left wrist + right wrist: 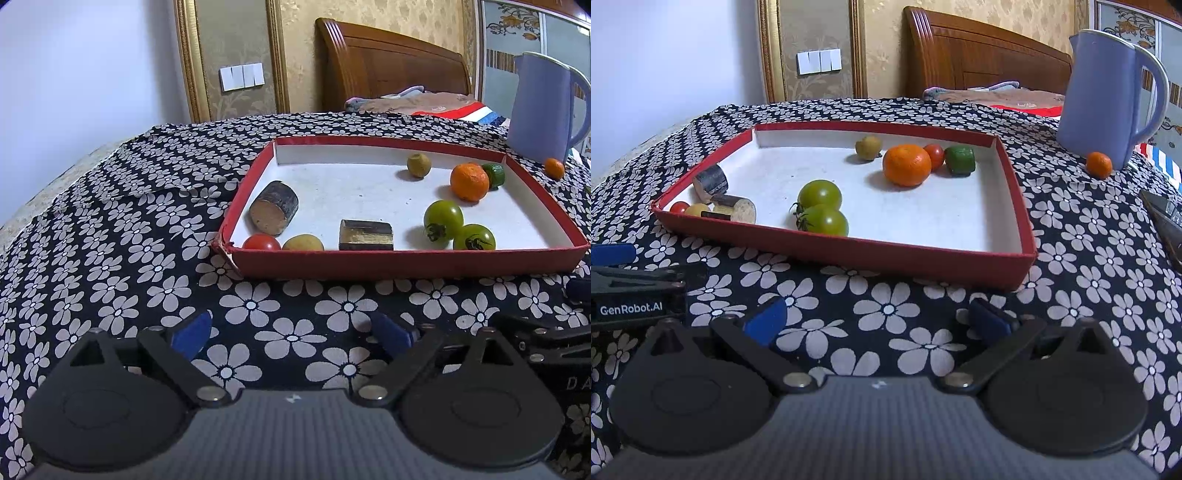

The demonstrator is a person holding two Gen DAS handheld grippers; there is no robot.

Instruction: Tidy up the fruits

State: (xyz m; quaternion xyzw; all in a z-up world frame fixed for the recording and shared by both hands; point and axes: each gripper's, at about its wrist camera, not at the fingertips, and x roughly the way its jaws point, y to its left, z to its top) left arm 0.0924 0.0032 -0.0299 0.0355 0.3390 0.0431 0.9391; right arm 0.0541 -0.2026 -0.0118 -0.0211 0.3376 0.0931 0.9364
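Small red tomato (935, 155) at far end of red-walled cardboard tray (849, 251) half hidden behind large orange mandarin (907, 164) from right wrist; from left wrist hidden completely, and green lime-like fruit (494, 175) partly covered by same mandarin. At tray's near-left corner, small red tomato (261, 243), pale yellow oval fruit (303, 243) and dark rectangular wood block (366, 235) cut at base by near wall. Dark object (1165, 225) at right edge of right-wrist view cropped, unidentifiable; lavender plastic jug (543, 107) clipped by frame edge.
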